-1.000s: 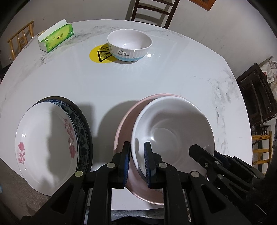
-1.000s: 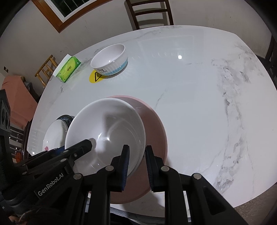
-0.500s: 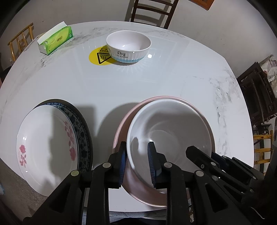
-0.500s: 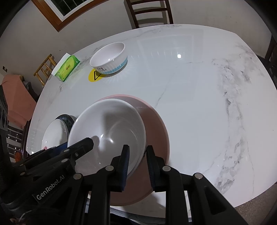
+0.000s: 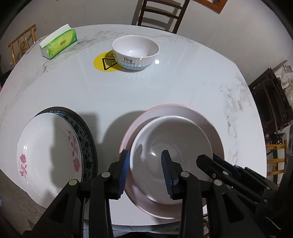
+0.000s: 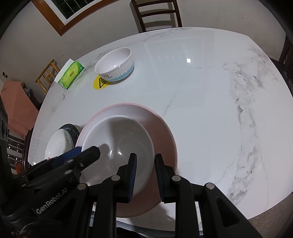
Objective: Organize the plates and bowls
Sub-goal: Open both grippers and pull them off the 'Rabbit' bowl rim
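A plain white bowl (image 5: 175,139) sits inside a wide pink bowl (image 5: 205,120) at the table's near edge; both show in the right wrist view, white (image 6: 124,139) and pink (image 6: 161,131). My left gripper (image 5: 145,168) is open, its jaws astride the white bowl's left rim. My right gripper (image 6: 145,172) is open astride its right rim. A white "Dog" bowl (image 5: 135,52) stands far back. A floral white plate (image 5: 49,153) lies on a dark patterned plate (image 5: 86,135) at the left.
A green tissue box (image 5: 58,44) sits at the far left of the marble table (image 5: 164,87). A yellow warning sticker (image 5: 104,62) lies beside the Dog bowl. Chairs (image 5: 161,12) stand around the table.
The white bowl has come down into the pink bowl. Both grippers, shut on its rim before, have opened.
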Available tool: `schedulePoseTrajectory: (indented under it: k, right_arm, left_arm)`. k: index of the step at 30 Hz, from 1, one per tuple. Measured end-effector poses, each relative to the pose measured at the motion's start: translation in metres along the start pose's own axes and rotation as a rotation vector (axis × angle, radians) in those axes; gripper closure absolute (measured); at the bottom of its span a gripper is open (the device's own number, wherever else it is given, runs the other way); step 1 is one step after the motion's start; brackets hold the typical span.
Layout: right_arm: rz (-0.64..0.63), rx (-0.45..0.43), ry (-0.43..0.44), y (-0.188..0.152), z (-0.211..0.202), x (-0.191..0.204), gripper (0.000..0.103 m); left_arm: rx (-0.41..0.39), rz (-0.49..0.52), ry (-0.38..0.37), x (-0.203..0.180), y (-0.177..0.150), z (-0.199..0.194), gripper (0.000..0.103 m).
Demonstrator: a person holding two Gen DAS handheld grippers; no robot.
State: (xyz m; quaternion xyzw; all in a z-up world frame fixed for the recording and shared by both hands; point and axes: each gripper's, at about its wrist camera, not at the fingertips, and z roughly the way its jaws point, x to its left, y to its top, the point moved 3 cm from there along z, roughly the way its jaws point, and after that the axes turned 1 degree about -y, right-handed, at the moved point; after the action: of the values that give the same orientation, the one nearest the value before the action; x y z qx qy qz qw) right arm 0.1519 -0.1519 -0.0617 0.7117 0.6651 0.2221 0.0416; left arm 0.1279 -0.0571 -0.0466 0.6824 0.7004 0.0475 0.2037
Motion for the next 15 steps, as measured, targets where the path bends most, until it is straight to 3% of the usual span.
schedulePoseTrajectory:
  k: [15]
  right_arm:
    - [-0.005, -0.036, -0.003, 0.007, -0.014, -0.002, 0.081]
  left_arm:
    - [-0.045, 0.0, -0.027, 0.002, 0.005, -0.013, 0.071]
